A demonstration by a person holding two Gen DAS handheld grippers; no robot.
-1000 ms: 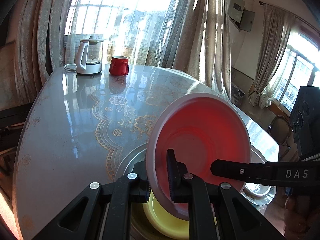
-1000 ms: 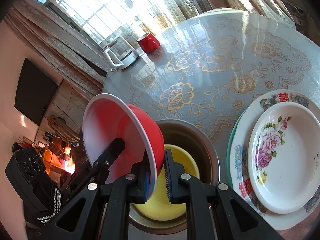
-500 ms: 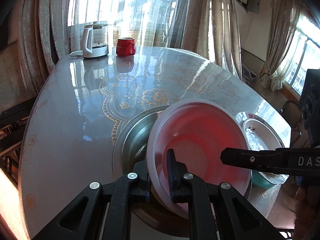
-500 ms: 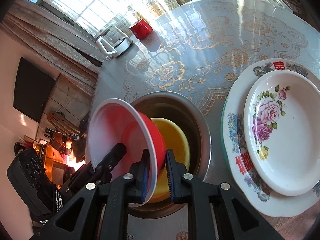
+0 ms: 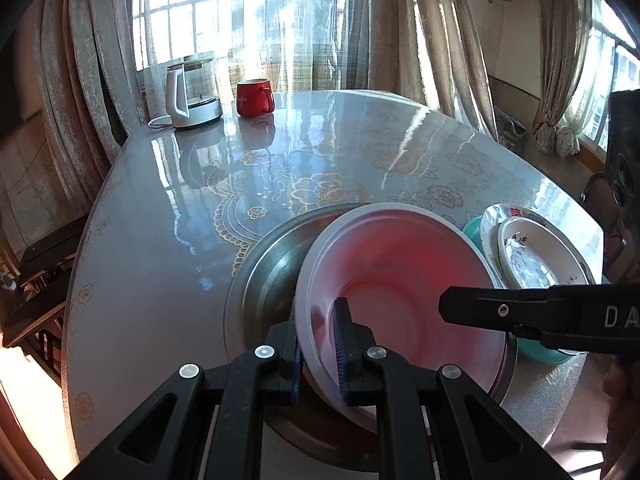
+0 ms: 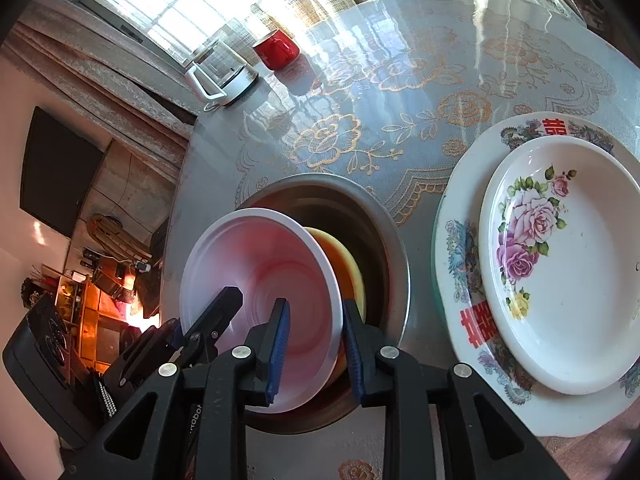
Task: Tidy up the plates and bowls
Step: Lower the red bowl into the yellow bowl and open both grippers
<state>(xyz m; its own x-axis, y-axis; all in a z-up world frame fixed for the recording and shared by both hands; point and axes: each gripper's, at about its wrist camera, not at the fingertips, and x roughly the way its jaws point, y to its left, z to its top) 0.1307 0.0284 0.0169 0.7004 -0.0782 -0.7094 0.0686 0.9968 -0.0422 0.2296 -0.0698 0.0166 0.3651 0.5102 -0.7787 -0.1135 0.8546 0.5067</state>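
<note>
Step in hand: nesting the red bowl (image 6: pixel 276 292) onto the yellow bowl (image 6: pixel 344 264) inside the steel basin (image 6: pixel 394 256) on the desk. Left tool (image 5: pixel 318 346) clamps its rim; right tool (image 6: pixel 314 350) jaws opening around it. Next: left lowers gently, releases.

Readable marks

White letters "DA" on the right gripper (image 5: pixel 540 316); red double-happiness characters on the big plate (image 6: pixel 554 127).
</note>
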